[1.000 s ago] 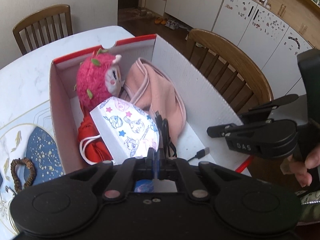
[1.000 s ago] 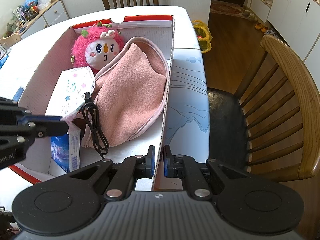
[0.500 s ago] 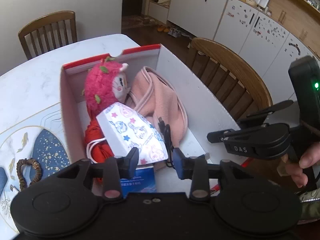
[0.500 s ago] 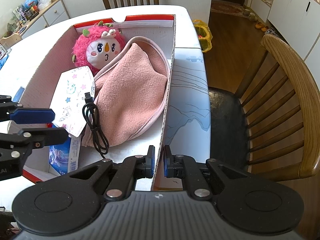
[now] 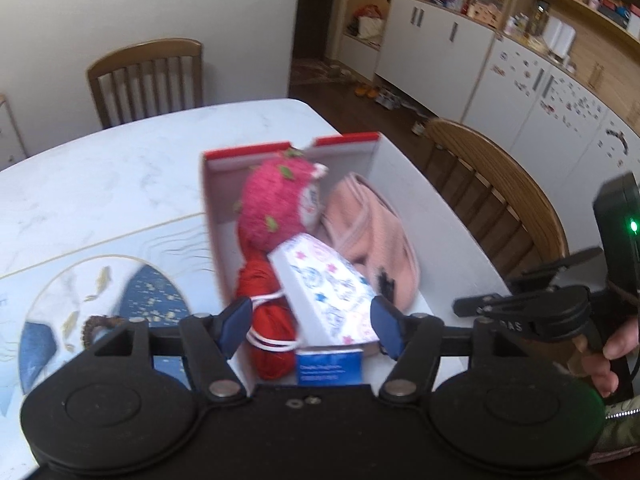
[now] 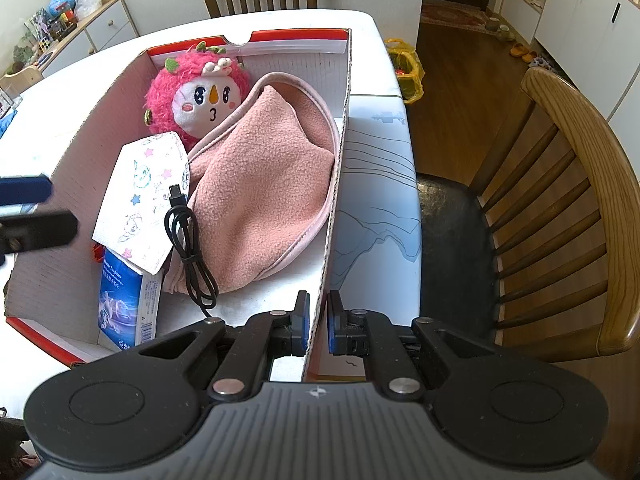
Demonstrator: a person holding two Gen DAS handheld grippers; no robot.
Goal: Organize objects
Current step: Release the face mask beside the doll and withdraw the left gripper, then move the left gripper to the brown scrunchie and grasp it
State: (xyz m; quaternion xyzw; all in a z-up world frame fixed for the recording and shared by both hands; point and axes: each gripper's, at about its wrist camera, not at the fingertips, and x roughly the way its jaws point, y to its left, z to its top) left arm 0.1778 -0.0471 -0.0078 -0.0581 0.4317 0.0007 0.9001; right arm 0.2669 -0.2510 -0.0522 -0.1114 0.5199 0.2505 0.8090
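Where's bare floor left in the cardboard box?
Bare floor only at the near end, between the pink fleece pouch, black cable and the wall held by the right gripper. Elsewhere crowded: pink plush doll, printed mask, blue tissue pack.

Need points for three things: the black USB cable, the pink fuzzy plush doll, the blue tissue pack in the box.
Black USB cable (image 6: pixel 188 236): right wrist view, on its coiled middle loop.
Pink fuzzy plush doll (image 6: pixel 208 100): right wrist view, on its white face.
Blue tissue pack (image 6: pixel 122 300): right wrist view, on its printed blue side.
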